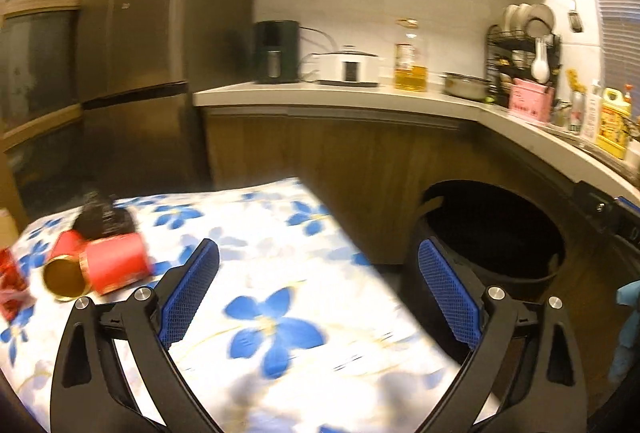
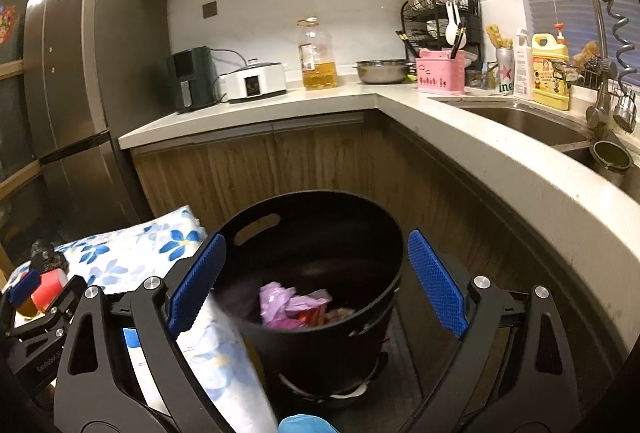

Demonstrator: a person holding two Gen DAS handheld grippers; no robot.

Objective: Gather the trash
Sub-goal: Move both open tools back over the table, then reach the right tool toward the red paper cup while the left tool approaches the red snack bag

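A black round trash bin (image 2: 320,257) stands on the floor beside a table with a blue-flowered cloth (image 1: 280,313); it also shows in the left wrist view (image 1: 496,233). Pink and red wrappers (image 2: 292,305) lie in the bin. On the table's left lie a red can (image 1: 116,261) with a gold rim, a second red can with a gold opening (image 1: 64,273), a black crumpled bag (image 1: 102,219) and a red wrapper (image 1: 10,281). My left gripper (image 1: 318,297) is open and empty above the cloth. My right gripper (image 2: 316,283) is open and empty above the bin.
An L-shaped counter (image 2: 440,121) wraps behind and to the right of the bin, with an oil bottle (image 2: 318,53), appliances, a dish rack (image 2: 440,9) and a sink (image 2: 520,117). A tall fridge (image 2: 80,81) stands at the left.
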